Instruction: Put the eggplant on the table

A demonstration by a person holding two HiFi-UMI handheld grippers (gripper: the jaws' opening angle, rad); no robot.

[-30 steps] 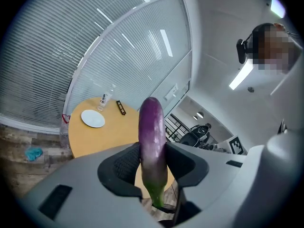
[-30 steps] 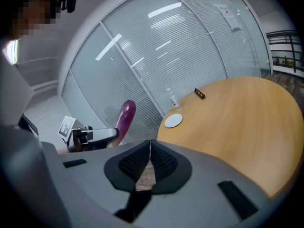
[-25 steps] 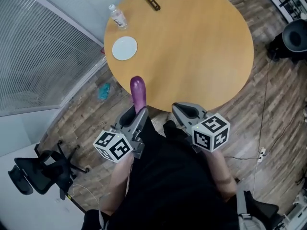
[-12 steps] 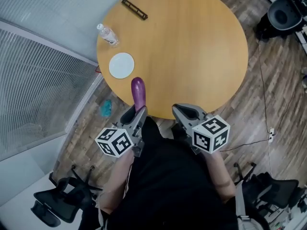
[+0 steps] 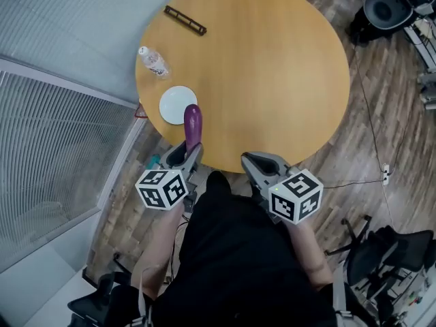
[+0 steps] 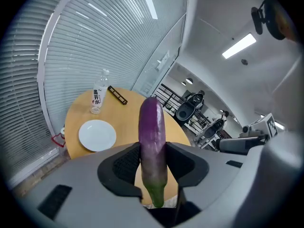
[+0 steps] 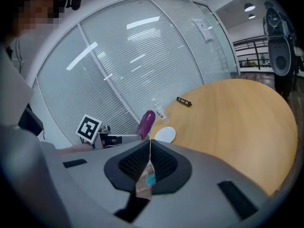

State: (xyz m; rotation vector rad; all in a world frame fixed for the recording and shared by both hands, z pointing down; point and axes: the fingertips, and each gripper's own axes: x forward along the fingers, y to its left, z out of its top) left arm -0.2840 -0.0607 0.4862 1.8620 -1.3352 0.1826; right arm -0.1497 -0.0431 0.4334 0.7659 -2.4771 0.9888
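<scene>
A long purple eggplant (image 5: 193, 126) with a green stem end (image 6: 155, 194) is held upright in my left gripper (image 5: 185, 155), whose jaws are shut on its lower part. Its tip hangs above the near left rim of the round wooden table (image 5: 272, 60), close to a white plate (image 5: 178, 104). In the right gripper view the eggplant (image 7: 146, 122) shows at left beside the plate (image 7: 165, 135). My right gripper (image 5: 253, 163) is shut with nothing in it, just off the table's near edge.
On the table's far left lie a water bottle (image 5: 153, 61) and a dark bar (image 5: 184, 20). A teal scrap (image 5: 154, 161) lies on the wood floor. Window blinds (image 5: 61, 155) run along the left; office chairs (image 5: 385, 5) stand at the right.
The eggplant and left gripper have shifted left along the table edge, toward the white plate. The view has turned. The right gripper stays shut near the edge.
</scene>
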